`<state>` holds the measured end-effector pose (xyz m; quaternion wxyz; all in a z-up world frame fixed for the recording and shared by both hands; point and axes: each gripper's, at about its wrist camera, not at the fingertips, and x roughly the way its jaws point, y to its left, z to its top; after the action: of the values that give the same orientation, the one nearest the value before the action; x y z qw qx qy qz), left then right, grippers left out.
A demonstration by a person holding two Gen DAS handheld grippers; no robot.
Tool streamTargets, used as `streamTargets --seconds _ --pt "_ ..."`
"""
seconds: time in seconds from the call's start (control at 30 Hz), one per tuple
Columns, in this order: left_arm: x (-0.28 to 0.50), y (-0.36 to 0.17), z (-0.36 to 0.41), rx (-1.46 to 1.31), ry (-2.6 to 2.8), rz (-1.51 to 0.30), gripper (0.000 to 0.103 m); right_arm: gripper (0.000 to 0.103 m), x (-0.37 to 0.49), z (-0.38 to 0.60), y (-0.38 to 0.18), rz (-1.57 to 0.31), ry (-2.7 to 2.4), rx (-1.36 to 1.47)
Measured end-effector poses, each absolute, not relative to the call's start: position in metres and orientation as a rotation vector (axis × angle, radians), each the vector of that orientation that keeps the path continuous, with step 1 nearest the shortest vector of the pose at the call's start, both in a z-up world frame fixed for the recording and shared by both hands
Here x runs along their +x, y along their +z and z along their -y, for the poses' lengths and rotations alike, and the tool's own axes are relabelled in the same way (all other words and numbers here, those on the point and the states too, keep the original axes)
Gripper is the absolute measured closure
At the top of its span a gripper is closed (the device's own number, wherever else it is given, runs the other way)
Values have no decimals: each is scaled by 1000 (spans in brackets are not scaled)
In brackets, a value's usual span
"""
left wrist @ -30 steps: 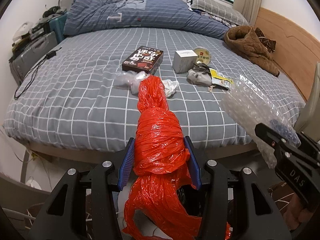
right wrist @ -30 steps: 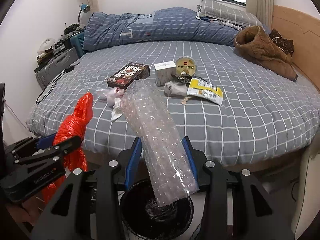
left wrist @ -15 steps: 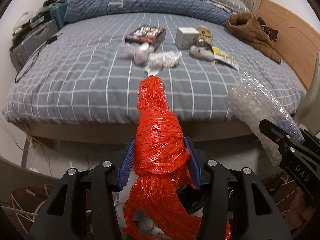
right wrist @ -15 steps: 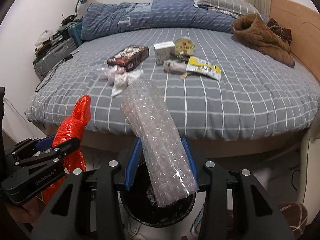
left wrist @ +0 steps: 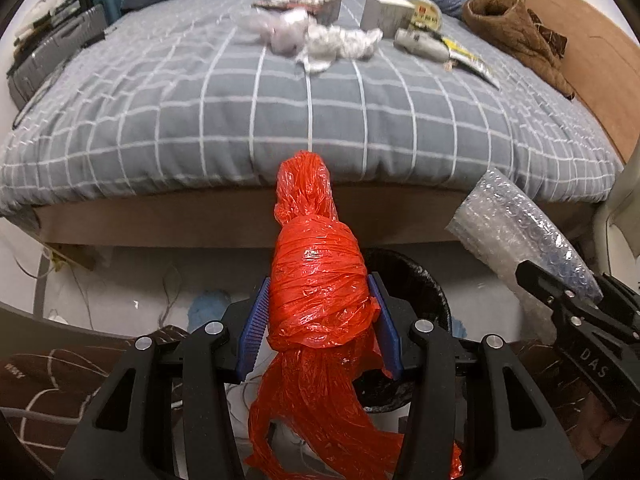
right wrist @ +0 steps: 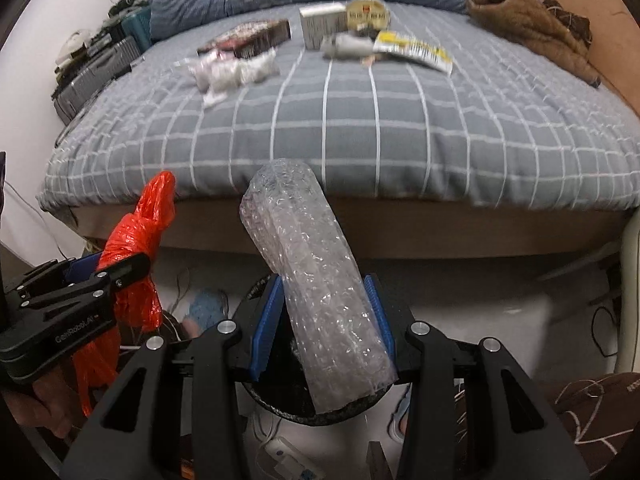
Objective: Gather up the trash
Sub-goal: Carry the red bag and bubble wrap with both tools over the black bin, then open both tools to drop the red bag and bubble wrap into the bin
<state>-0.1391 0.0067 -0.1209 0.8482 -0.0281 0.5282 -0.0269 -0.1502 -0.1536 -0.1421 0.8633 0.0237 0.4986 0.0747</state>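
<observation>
My left gripper [left wrist: 318, 324] is shut on a bunched red plastic bag [left wrist: 316, 280], whose tail hangs down below the blue pads. My right gripper [right wrist: 324, 320] is shut on a roll of clear bubble wrap [right wrist: 316, 292]. Both hang over the floor in front of the bed, just above a black trash bin [left wrist: 424, 280] [right wrist: 280, 360]. The bubble wrap's lower end reaches the bin's rim. In the right wrist view the left gripper [right wrist: 80, 284] shows at the left with the red bag [right wrist: 140, 236]. The bubble wrap [left wrist: 520, 232] appears at the right of the left wrist view.
On the grey checked bed [right wrist: 360, 120] lie crumpled white plastic [right wrist: 232, 72], a dark box [right wrist: 252, 38], a white box [right wrist: 320, 24], a round tin [right wrist: 366, 14], a yellow wrapper [right wrist: 416, 50] and a brown garment [right wrist: 532, 32]. Cables and a blue slipper [right wrist: 204, 308] lie on the floor.
Both grippers have sunk from bed height to below the mattress edge and tipped further down, each still holding its load. The bin now shows under them.
</observation>
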Motion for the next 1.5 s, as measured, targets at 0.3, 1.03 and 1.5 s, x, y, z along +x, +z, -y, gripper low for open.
streamTargets --seconds 0.3,1.03,1.5 --pt "-119 -167 -6 -59 -60 -1192 55 63 -132 145 -192 -1141 163 34" --pt "-86 -243 -15 -46 -28 -1339 55 45 -97 116 -262 -1292 190 -11" --pt "-88 -239 44 13 -128 -1324 55 8 -98 174 -224 -1152 40 -35"
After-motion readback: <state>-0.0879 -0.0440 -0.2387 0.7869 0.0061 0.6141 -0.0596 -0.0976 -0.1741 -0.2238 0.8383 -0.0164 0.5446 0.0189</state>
